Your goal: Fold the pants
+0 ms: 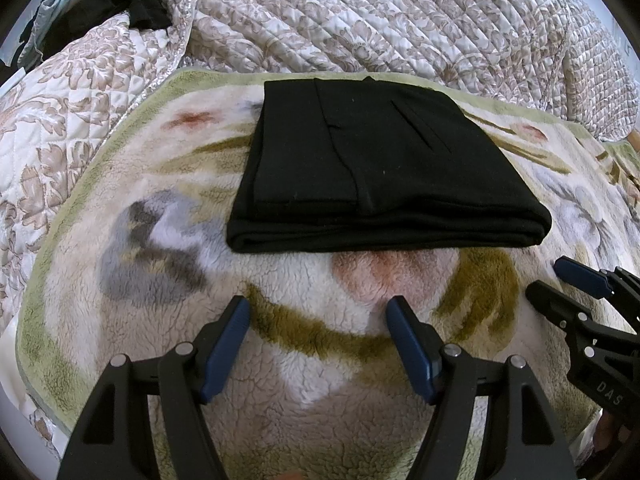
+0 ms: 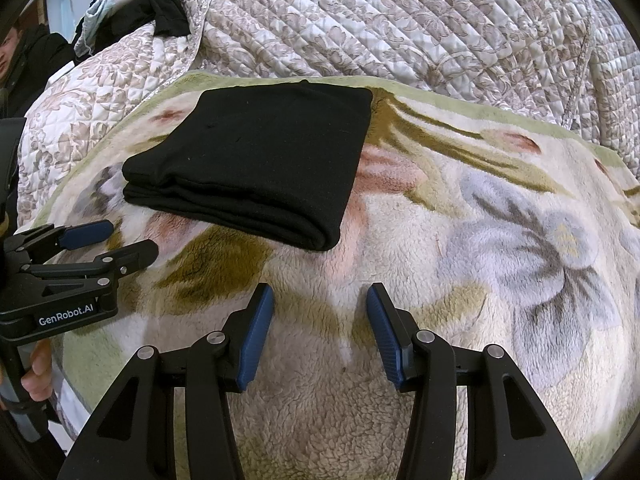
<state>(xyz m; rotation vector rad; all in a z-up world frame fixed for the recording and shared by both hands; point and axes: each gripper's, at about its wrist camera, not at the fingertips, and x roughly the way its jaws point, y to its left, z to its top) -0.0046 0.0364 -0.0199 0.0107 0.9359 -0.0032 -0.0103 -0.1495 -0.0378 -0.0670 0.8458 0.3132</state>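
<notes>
The black pants [image 1: 372, 164] lie folded into a compact rectangle on a fleece floral blanket [image 1: 160, 288]; they also show in the right wrist view [image 2: 260, 164]. My left gripper [image 1: 318, 308] is open and empty, hovering over the blanket just in front of the pants' near folded edge. My right gripper [image 2: 320, 296] is open and empty, in front of the pants' near right corner. The right gripper shows at the right edge of the left wrist view [image 1: 560, 280]. The left gripper shows at the left of the right wrist view [image 2: 124, 240].
A quilted floral bedspread [image 1: 400, 20] bunches up behind and to the left of the blanket. Dark clothes [image 2: 168, 8] lie on it at the far left. A person [image 2: 12, 56] sits at the far left edge.
</notes>
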